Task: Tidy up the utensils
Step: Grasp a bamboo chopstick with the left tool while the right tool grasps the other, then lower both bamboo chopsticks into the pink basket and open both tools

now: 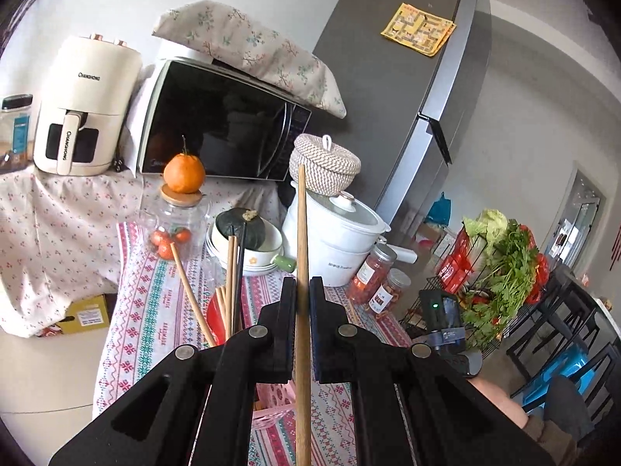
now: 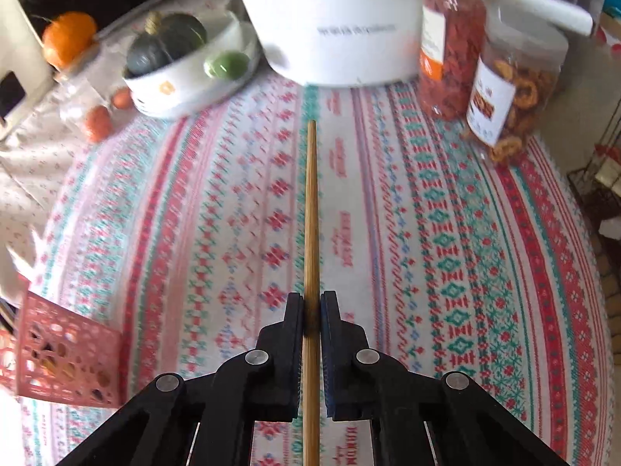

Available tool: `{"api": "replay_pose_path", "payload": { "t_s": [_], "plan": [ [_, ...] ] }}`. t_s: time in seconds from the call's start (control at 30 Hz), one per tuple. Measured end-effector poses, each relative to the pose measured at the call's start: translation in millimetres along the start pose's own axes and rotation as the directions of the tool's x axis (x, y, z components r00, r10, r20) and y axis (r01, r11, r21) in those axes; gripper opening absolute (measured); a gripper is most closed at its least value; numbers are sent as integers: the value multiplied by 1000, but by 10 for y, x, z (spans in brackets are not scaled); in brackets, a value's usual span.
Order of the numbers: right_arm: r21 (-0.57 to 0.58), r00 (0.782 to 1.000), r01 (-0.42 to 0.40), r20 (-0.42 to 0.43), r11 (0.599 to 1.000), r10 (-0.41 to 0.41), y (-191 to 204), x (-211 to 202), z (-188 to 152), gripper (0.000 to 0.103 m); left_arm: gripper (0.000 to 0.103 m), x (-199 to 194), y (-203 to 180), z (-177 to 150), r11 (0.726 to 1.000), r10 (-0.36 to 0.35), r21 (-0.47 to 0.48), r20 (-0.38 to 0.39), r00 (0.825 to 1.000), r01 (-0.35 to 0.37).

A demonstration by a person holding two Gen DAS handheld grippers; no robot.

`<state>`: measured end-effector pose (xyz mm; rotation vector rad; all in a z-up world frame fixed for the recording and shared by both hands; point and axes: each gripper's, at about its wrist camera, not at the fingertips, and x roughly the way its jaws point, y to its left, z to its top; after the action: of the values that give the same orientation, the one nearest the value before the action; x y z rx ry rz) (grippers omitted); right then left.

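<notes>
Between both jaws, closed tight, one chopstick [image 1: 302, 256] each [image 2: 311, 209] is held; tips should be aligned over red holder [image 1: 213, 318] left of left jaws.

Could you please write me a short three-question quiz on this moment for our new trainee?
1. True or false: both the left gripper and the right gripper are shut on a wooden chopstick.
2. What sits on the cork lid of the glass jar in the left wrist view?
A. a tomato
B. an orange
C. a pumpkin
3. Fill in: the dark green squash lies in a white ____.

Key
1. True: the left holds one chopstick, the right another chopstick.
2. B, the orange.
3. bowl.
</notes>
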<state>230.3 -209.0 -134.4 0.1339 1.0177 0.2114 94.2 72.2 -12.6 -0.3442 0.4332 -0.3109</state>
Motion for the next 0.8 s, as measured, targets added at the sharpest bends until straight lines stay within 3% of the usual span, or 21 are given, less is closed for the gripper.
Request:
{"api": "replay_pose_path", "payload": {
  "t_s": [0.07,0.17,0.4,0.57,0.8],
  "plan": [
    [-20,994,-67,90,998,69,108,-215,42,6,6,-2,90,19,999,4,-33,28,1000,-3],
    [-66,964,-149,211,987,160,297,-497,64,6,6,16,184,47,998,14,-69,66,998,-10],
    [-187,847,-256,429,948,313,727,-979,-80,6,6,126,154,50,999,35,-25,138,990,-32],
    [-225,790,-267,507,937,346,889,-1169,-139,6,6,195,192,39,998,61,-22,212,975,-57],
    [-214,752,-275,559,937,349,915,-1272,-174,7,6,333,191,-47,989,139,1,295,946,-145]
  ]
}}
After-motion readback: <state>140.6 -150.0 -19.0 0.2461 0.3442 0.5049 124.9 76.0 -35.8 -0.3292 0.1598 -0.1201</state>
